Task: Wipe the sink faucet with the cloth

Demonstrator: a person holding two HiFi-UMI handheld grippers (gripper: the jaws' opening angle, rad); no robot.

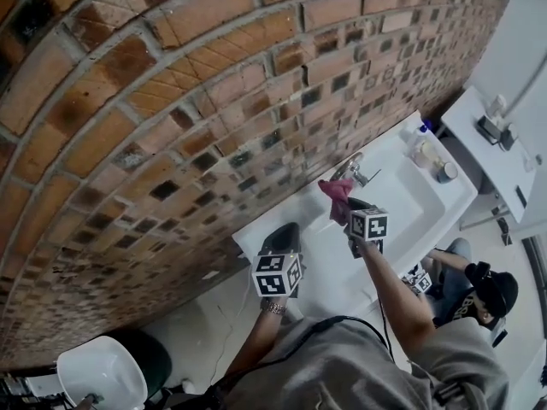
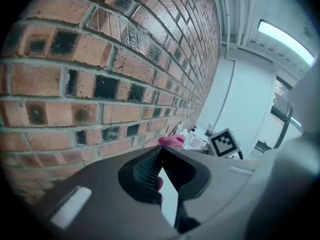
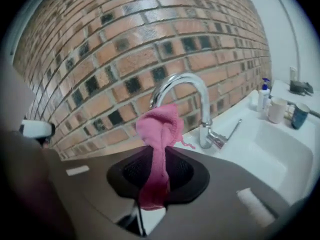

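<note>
A chrome curved faucet (image 3: 186,88) stands on the white sink (image 3: 272,149) against the brick wall. My right gripper (image 3: 160,151) is shut on a pink cloth (image 3: 159,129), which bunches up above the jaws just in front of the spout, to its left. In the head view the cloth (image 1: 337,196) hangs beside the faucet (image 1: 353,171), with the right gripper (image 1: 352,207) below it. My left gripper (image 1: 286,232) hovers over the counter's left end, jaw tips together with nothing between them (image 2: 160,150). From there the cloth (image 2: 172,140) shows ahead.
A soap bottle (image 3: 263,93) and two cups (image 3: 275,110) (image 3: 300,115) stand at the sink's far end. A person in a dark cap (image 1: 494,290) sits low at the right. A white basin (image 1: 101,372) lies at the lower left, a white table (image 1: 491,148) at the right.
</note>
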